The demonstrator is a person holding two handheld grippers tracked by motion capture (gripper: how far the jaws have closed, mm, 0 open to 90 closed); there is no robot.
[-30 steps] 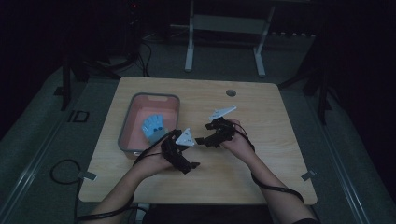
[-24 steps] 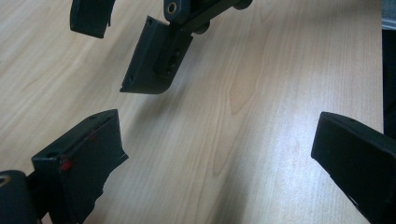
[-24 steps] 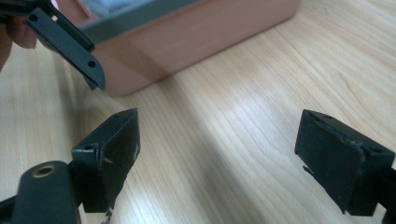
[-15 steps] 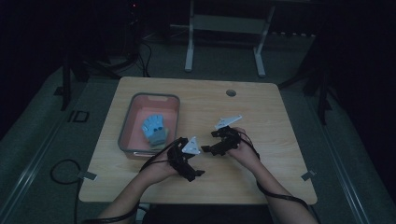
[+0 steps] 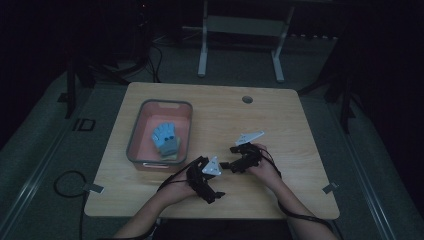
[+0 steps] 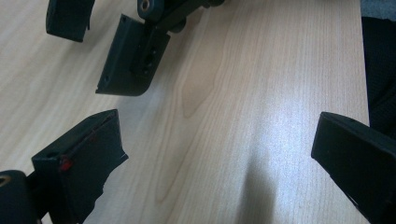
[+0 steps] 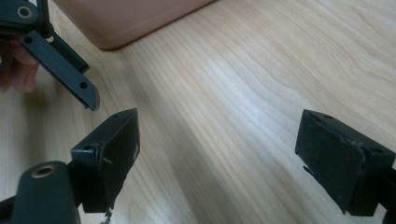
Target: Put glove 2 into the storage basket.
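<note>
A: What is on the far left?

B: A pink plastic tub with a grey rim (image 5: 134, 135) sits on the left part of the light wooden counter (image 5: 280, 125). In it lies a light blue thing with dark dots (image 5: 164, 133) on top of a small grey-green block (image 5: 171, 147). I cannot tell what they are.

A: And next to the tub?

B: The black left gripper (image 5: 206, 181) is just beside the tub's near right corner, held in a hand. In the left gripper view, its jaws stand wide apart with only bare wood between them (image 6: 219, 154). They hold nothing.

A: What is to the right of that?

B: The black right gripper (image 5: 235, 162) is very near the left one, almost tip to tip. It has a grey three-cornered plate (image 5: 249, 137) on top. In the right gripper view, its jaws are wide apart too, over bare wood (image 7: 219, 144), and the tub's corner (image 7: 126, 21) shows at the top.

A: Anything farther right?

B: A small round dark hole (image 5: 247, 99) is in the counter near the far edge, well apart from both grippers
</note>
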